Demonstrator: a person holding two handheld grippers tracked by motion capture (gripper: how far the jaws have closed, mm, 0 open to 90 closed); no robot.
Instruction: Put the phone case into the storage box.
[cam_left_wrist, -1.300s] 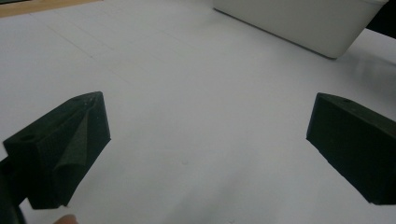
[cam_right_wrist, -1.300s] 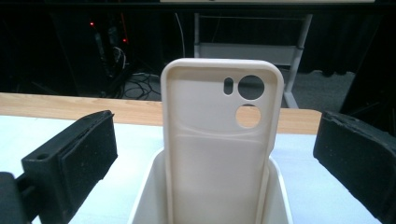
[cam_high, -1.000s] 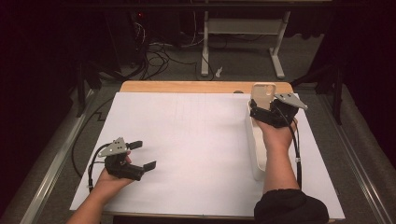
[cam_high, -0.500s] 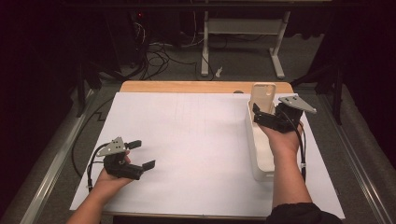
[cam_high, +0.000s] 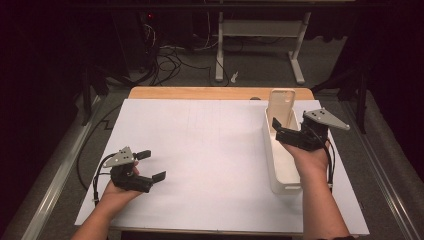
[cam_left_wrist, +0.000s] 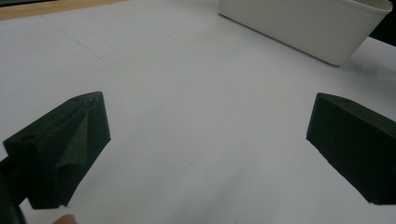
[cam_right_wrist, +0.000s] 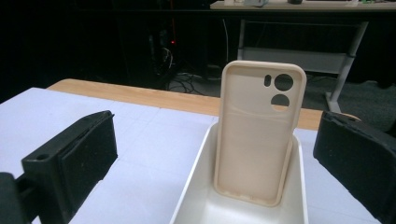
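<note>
Phone case (cam_right_wrist: 258, 137), cream-coloured, smooth and slightly glossy, with rounded corners and three camera cut-outs near its top edge. It is stood upright on its short end at the far end of a long white bin (cam_high: 280, 159), leaned against the bin's far wall, hollow inner face turned toward the person. Its long axis is near vertical.

Bin: rectangular, matte white plastic, rounded rim, set lengthwise along the right side of the worktop (cam_high: 200, 150), which is covered in plain white sheet over a wooden top.

Right hand-held gripper (cam_high: 290, 132): held over the bin, just short of the case, jaws spread wide. In the right gripper view the case is seen straight ahead, centred between the two black jaws, whose inner faces are flat. No contact with the case is seen. This is the nearer hand by far.

Left hand-held gripper (cam_high: 150, 165): held low over the near left of the worktop, well apart from the bin, jaws parted, nothing between them.

Judgement: a forward approach along the bin's length would be needed, with the jaws closed across the case's narrow width. The thin, flexible-looking shell may tip or slide if it is caught off-centre.
</note>
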